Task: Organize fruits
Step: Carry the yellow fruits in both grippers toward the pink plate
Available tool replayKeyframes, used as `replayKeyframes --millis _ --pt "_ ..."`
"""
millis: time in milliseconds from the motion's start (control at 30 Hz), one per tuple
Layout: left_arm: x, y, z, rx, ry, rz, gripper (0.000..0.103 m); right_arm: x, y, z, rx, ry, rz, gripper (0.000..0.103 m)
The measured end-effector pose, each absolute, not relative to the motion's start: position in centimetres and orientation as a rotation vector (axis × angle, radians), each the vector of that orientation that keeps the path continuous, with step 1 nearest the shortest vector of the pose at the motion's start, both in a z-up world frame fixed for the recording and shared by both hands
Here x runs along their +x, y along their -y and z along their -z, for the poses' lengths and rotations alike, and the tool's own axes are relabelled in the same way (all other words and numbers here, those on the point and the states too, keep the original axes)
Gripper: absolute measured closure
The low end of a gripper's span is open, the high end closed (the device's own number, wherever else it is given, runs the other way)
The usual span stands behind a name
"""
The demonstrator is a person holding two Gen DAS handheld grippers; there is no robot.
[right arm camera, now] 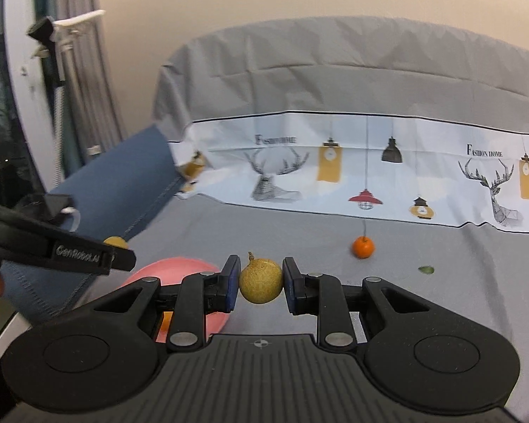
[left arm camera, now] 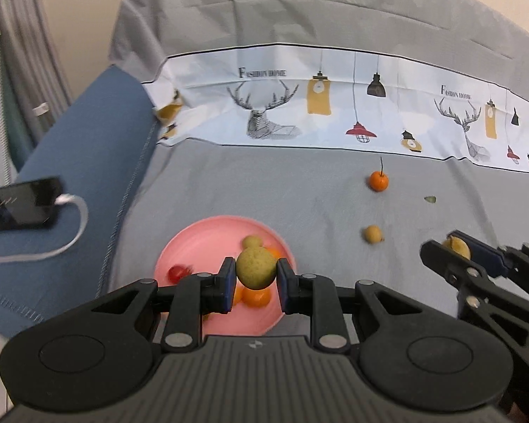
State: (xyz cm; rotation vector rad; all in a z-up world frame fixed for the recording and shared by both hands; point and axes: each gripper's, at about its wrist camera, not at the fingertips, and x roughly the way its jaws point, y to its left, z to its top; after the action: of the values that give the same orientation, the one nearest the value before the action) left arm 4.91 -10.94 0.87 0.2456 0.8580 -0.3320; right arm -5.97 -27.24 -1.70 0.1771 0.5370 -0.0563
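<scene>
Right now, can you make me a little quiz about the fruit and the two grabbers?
1. True or false: both grippers are empty.
2. Which loose fruit on the grey cloth has a long stem: A the orange fruit, B the tan fruit, C a banana?
3. Fill in: the left gripper holds its yellow-green fruit above the ____ plate.

Key
1. False. The left gripper grips a yellow-green fruit and the right gripper grips a yellow fruit.
2. A.
3. Pink.
</scene>
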Motion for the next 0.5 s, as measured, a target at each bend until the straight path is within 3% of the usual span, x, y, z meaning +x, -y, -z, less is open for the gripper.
replayKeyframes --millis 500 --pt "-3.0 1.7 -2.0 0.179 -0.834 0.263 0.076 -14.1 19.1 0.6 0.091 -0.535 -0.034 0.076"
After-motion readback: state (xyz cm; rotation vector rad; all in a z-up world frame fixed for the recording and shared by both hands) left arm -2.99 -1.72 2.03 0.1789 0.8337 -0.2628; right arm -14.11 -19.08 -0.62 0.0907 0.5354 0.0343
